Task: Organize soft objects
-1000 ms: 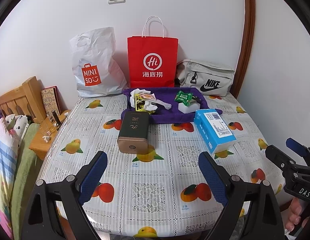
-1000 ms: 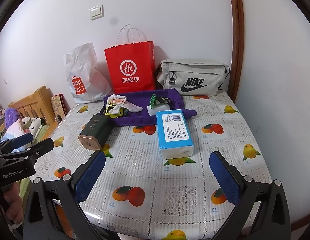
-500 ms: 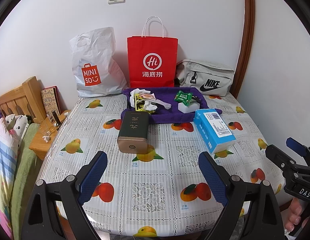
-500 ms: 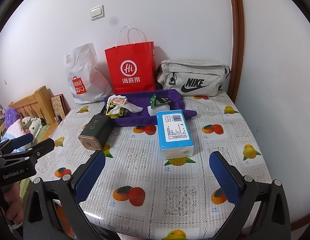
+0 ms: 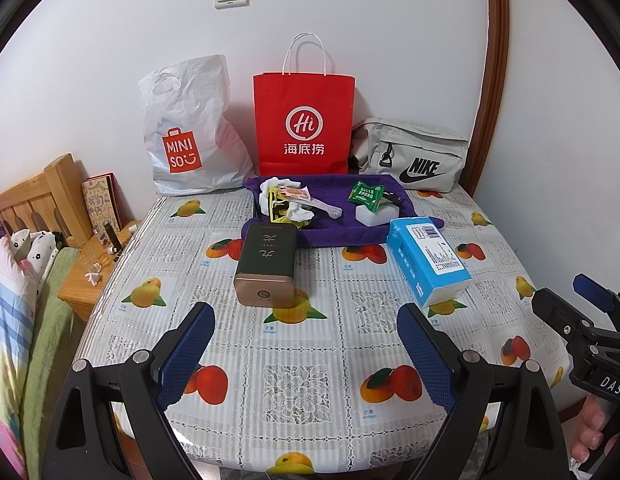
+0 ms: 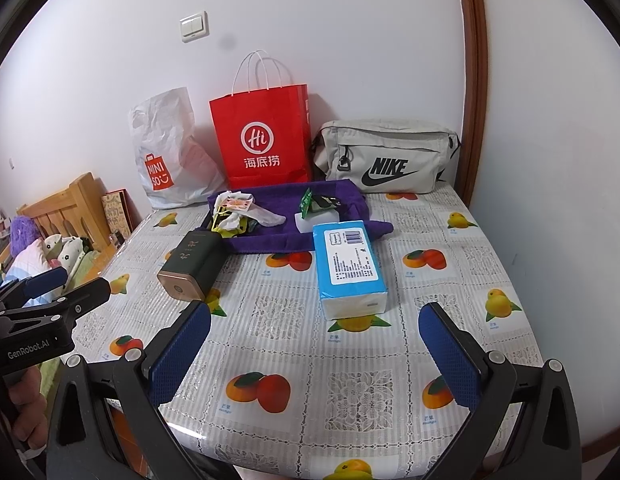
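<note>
Holding both hands still, nothing has moved. My left fingers [image 5: 306, 354] and right fingers [image 6: 314, 354] gape wide, empty. The blue tissue pack [image 6: 348, 266] lies on the tabletop [image 6: 294, 316], just beside the purple towel [image 6: 282, 236]; green tin [image 5: 266, 264] stands left.

1. Left wrist view: sitting low at the near edge of the table [image 5: 310, 392], looking forward and slightly down toward the wall, red paper bag [image 5: 304, 120] dead centre.
2. Right wrist view: looking from the same near edge, further right, facing the same way, tissue pack [image 6: 348, 264] straight ahead.
3. Sharing the whole tabletop, both catching the other gripper at the frame edge: right gripper [image 5: 590, 312], left gripper [image 6: 50, 292].
</note>
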`<state>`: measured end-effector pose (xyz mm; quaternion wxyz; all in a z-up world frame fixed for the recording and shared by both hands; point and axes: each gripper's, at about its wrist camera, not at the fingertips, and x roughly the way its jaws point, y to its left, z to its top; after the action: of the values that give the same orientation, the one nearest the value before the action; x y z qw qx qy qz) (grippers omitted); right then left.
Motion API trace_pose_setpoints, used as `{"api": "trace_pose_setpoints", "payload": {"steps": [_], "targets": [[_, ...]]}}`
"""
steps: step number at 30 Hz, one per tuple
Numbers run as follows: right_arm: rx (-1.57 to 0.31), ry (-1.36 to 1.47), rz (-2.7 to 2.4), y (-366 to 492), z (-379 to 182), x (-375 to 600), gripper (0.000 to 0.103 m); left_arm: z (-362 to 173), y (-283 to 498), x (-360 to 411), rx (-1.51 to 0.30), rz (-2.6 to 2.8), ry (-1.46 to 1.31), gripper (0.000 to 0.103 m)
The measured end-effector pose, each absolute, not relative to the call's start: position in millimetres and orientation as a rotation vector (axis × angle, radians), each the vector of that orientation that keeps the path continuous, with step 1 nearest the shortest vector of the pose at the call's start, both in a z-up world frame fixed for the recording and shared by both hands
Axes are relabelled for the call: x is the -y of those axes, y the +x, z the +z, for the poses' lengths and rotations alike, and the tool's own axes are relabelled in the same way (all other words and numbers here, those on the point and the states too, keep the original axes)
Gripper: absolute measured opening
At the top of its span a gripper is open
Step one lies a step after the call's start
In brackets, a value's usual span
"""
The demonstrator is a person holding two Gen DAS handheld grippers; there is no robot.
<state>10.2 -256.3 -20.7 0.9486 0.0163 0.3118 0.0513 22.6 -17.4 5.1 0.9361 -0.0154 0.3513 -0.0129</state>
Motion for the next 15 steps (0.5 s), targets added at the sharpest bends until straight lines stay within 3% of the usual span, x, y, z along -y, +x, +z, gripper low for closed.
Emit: {"api": "trace_pose_setpoints", "payload": {"steps": [15], "targets": [[-0.637,0.024,0.102,11.2,-18.7,256.5,0.102,4.0,21.7,17.9,-0.719,-0.025,-0.030,0.092]]}}
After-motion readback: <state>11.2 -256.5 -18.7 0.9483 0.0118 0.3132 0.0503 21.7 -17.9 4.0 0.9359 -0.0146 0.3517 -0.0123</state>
